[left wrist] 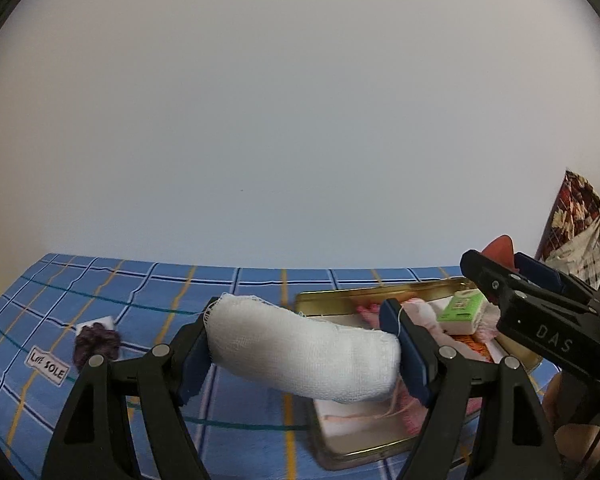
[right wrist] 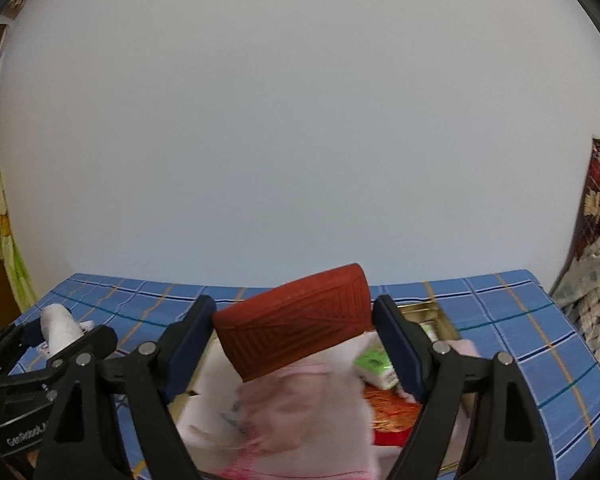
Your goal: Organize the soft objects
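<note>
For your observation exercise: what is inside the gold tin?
The tin holds a green-white box, pink cloth and something orange-red. The cloth hides whatever lies beneath it.

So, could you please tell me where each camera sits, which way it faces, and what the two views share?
Left wrist: on the left gripper, facing along its jaws, which clamp a white gauze roll above the blue checked cloth; the right gripper shows at right.
Right wrist: on the right gripper, jaws clamping a red-brown block; the left gripper shows at left.
Shared: gold tray, green-and-white packet, cloth.
</note>
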`<state>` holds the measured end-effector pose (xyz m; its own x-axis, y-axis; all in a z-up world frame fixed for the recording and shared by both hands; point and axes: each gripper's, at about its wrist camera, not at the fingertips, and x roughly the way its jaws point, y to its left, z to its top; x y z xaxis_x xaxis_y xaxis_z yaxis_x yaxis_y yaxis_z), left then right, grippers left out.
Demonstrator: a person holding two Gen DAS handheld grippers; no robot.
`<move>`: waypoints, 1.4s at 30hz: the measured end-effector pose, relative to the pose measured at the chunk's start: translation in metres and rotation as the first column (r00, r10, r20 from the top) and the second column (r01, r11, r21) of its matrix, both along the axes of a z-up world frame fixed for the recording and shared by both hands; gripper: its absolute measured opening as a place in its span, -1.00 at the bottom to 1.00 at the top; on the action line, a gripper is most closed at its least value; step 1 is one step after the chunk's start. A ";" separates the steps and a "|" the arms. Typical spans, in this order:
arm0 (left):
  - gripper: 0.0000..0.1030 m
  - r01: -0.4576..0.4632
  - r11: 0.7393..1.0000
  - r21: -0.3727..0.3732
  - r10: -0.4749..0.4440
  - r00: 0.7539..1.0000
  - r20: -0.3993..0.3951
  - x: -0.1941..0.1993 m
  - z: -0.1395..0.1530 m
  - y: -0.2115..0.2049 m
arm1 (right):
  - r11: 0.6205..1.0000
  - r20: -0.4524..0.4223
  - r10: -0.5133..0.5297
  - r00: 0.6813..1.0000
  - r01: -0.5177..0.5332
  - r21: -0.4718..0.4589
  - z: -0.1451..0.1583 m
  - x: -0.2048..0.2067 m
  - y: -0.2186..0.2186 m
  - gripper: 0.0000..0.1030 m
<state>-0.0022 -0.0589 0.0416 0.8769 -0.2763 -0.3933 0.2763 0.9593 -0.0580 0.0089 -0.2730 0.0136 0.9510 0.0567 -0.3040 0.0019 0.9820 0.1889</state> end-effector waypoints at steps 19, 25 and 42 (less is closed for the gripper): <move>0.54 0.076 0.997 0.006 -0.076 0.996 -0.052 0.025 -0.011 -0.057 | 0.985 -0.027 -0.162 0.986 0.160 -0.071 -0.006 0.001 -0.049 0.59; 0.54 0.080 0.997 0.007 -0.079 0.994 -0.076 0.034 -0.019 -0.077 | 0.979 -0.065 -0.193 0.979 0.188 -0.086 -0.008 0.008 -0.052 0.59; 0.54 0.067 0.997 0.035 -0.062 0.989 -0.133 0.042 -0.038 -0.087 | 0.978 -0.165 -0.188 0.968 0.169 -0.123 -0.034 0.031 -0.053 0.59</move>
<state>0.0401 -0.1460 0.0032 0.7975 -0.3129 -0.5158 0.3304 0.9419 -0.0604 0.0395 -0.3262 -0.0200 0.8744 -0.1509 -0.4610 0.2021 0.9773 0.0633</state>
